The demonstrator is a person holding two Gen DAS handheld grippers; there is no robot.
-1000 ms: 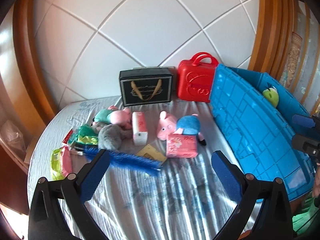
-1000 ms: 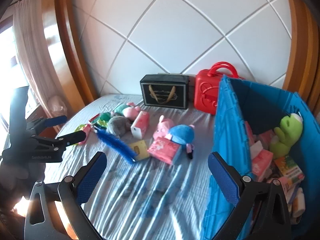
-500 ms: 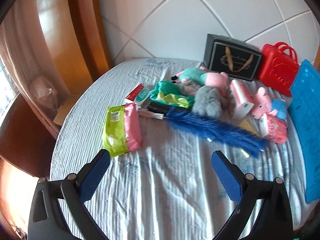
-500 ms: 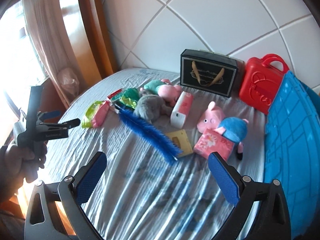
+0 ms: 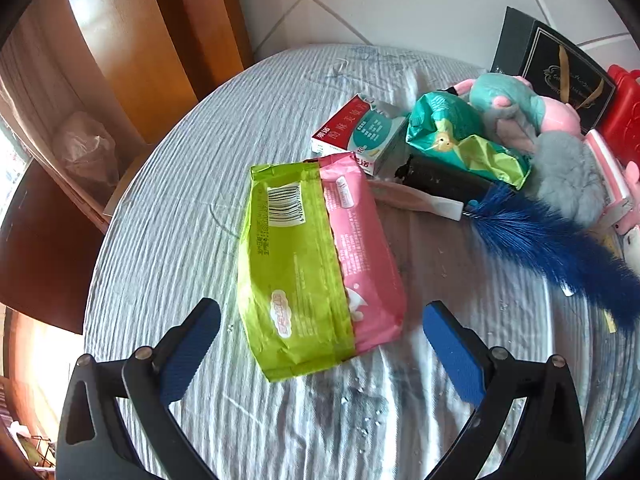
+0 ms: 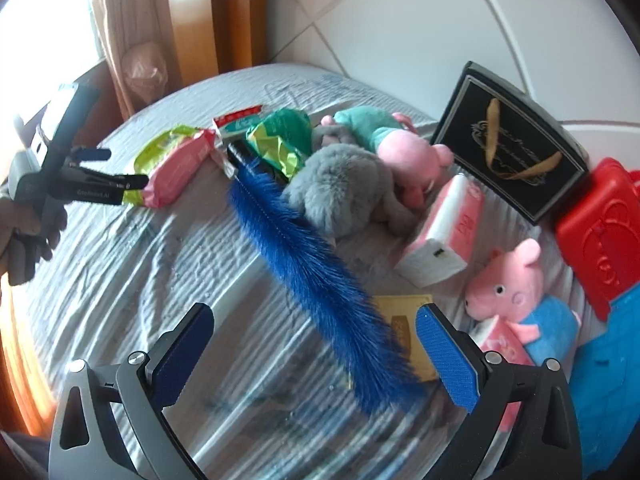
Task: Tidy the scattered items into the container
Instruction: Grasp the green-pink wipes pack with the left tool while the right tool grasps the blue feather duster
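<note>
Blue container (image 6: 608, 364) edge shows; left claw (image 5: 320, 330) gapes over packet (image 5: 316, 260).

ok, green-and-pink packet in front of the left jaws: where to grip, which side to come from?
Take the packet across its narrow width near the close end, from above. It lies flat, long axis running away from the open left gripper, whose jaws stand wider than it. Its far end sits by the box and duster.

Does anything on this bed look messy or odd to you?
Small white crumbs speckle the sheet near the green-and-pink packet. The green foil bag looks crumpled, and the blue feather duster sprawls diagonally across a gold card.
</note>
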